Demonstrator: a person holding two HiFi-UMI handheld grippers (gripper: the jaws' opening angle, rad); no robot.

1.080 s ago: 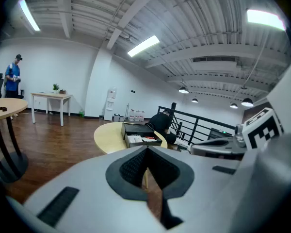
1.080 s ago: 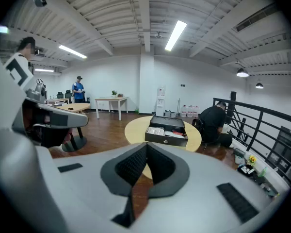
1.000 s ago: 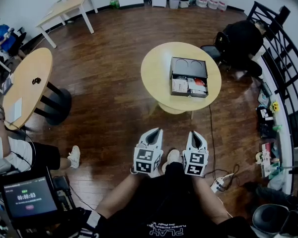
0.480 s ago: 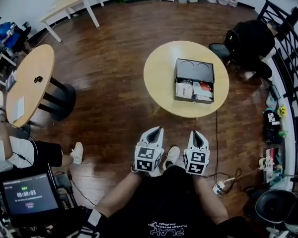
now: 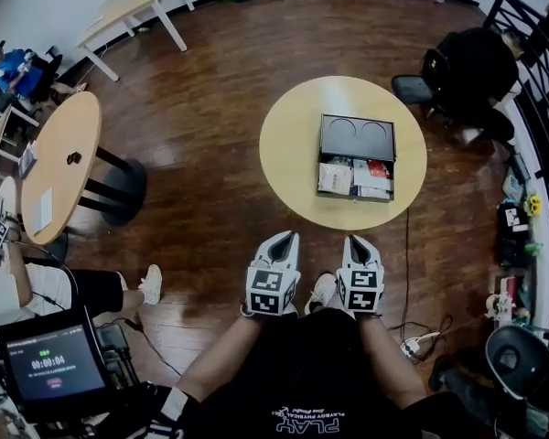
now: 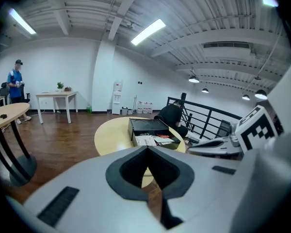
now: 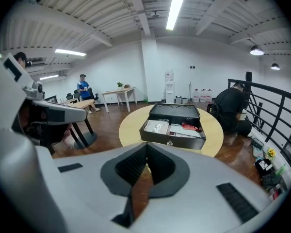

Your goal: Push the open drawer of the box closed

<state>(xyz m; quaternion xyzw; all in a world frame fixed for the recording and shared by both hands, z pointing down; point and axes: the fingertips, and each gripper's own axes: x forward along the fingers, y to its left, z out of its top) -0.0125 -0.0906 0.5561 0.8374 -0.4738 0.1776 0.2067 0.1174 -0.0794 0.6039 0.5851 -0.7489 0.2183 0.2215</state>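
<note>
A black box (image 5: 357,139) stands on a round pale wooden table (image 5: 293,144) ahead of me. Its drawer (image 5: 355,179) is pulled out toward me, with papers and a red item inside. The drawer's front with a small knob (image 7: 169,142) faces the right gripper view. Both grippers hang side by side over the person's lap, well short of the table. The left gripper (image 5: 287,238) is shut with nothing in it. The right gripper (image 5: 355,241) is shut and holds nothing either. The box (image 6: 148,126) shows far beyond the left gripper (image 6: 147,149); the right gripper (image 7: 146,145) likewise points at it.
Dark wood floor lies between me and the table. A second round table (image 5: 59,163) stands left, with a seated person (image 5: 37,286) and a timer screen (image 5: 50,364) near it. A person in black (image 5: 471,62) crouches by the railing (image 5: 540,126). A power strip (image 5: 412,344) lies at right.
In the head view the round table and box have shifted slightly right and lower, so I am a little nearer. Both grippers stay shut, side by side.
</note>
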